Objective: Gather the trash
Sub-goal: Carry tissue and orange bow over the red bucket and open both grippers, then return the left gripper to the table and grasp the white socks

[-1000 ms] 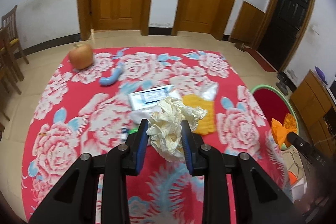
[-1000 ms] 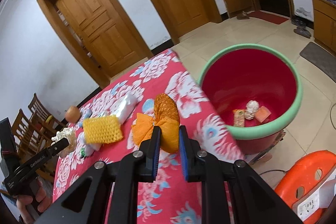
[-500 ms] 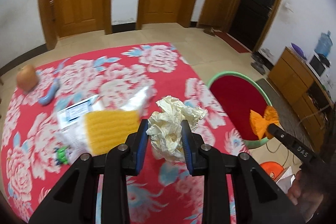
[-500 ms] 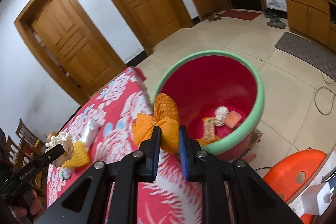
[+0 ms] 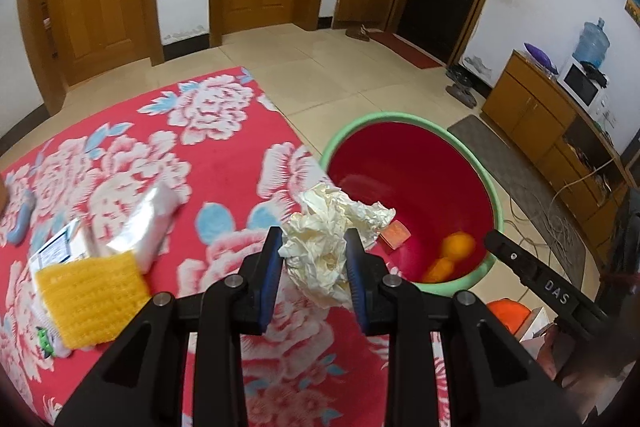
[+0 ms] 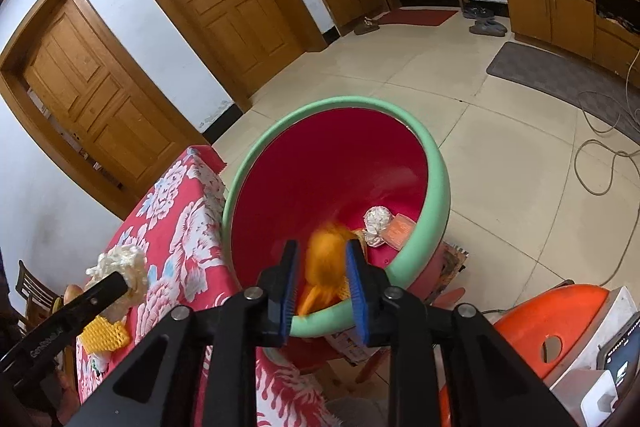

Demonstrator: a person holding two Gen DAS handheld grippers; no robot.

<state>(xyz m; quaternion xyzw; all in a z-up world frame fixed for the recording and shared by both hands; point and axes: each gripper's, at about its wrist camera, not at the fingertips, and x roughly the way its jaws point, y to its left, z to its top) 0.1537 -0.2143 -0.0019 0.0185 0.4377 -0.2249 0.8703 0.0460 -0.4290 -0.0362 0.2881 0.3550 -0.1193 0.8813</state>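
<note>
Left gripper (image 5: 314, 259) pinches crumpled cream paper (image 5: 328, 239) over the floral tablecloth's (image 5: 216, 155) edge, beside the bin. Right gripper (image 6: 322, 279), jaws opening, has blurred orange netting (image 6: 326, 267) loose between them above the green-rimmed red bin (image 6: 438, 187), which holds earlier scraps.

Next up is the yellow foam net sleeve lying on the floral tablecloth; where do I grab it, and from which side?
Come from above and pinch the yellow foam net sleeve across its short width near the middle. It lies flat on the floral tablecloth, looks soft, and partly overlaps the white wrapper.
</note>
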